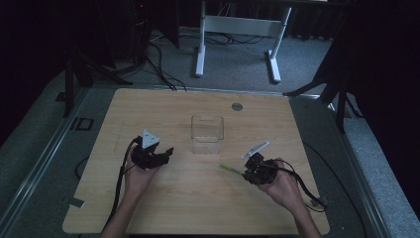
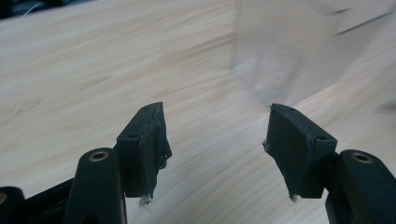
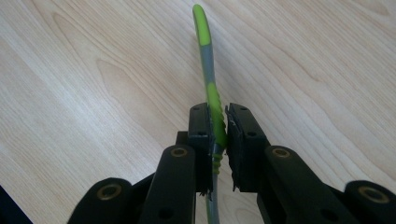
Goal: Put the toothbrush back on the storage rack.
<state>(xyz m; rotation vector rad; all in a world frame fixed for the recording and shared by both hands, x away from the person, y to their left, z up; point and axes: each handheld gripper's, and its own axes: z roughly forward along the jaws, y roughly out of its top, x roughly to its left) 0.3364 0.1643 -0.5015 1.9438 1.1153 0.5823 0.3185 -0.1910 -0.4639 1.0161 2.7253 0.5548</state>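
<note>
The right hand-held gripper [image 3: 219, 135] was clamped on a green-and-grey toothbrush [image 3: 208, 70], whose long axis ran on toward the clear container [image 1: 207, 133] at centre frame. The left hand-held gripper [image 2: 217, 140], jaws parted and empty, was just left of that container on the worktop [image 1: 163, 208].

A pale wood-grain counter [image 1: 163, 104] with a small round grey disc [image 1: 237, 106] set near its far edge. Beyond it, on grey carpet [image 1: 237, 59], stands a white two-legged desk frame [image 1: 237, 25], with black cables [image 1: 158, 64] trailing across the floor at left.
</note>
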